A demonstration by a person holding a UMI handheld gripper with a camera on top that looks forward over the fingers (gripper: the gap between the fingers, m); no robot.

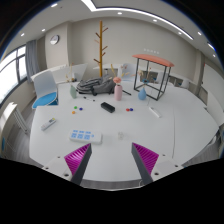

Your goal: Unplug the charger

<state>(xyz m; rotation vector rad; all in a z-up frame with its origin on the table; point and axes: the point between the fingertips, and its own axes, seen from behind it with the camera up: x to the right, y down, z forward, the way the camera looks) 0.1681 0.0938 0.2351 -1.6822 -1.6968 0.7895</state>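
My gripper (112, 158) is open and empty, held above the near part of a white table (150, 135). Its magenta pads (78, 157) stand wide apart with only bare table top between them. A small black block (107, 106), which may be the charger, lies on the table well beyond the fingers, near the middle. I cannot make out a cable or a socket on it from here.
A pink bottle (118, 91) stands behind the black block. A blue card (80, 134) lies ahead left and a white item (155, 113) ahead right. A dark bag (90, 86), a blue chair (45, 98), a wooden coat stand (101, 45) and a red-topped rack (153, 68) are at the far side.
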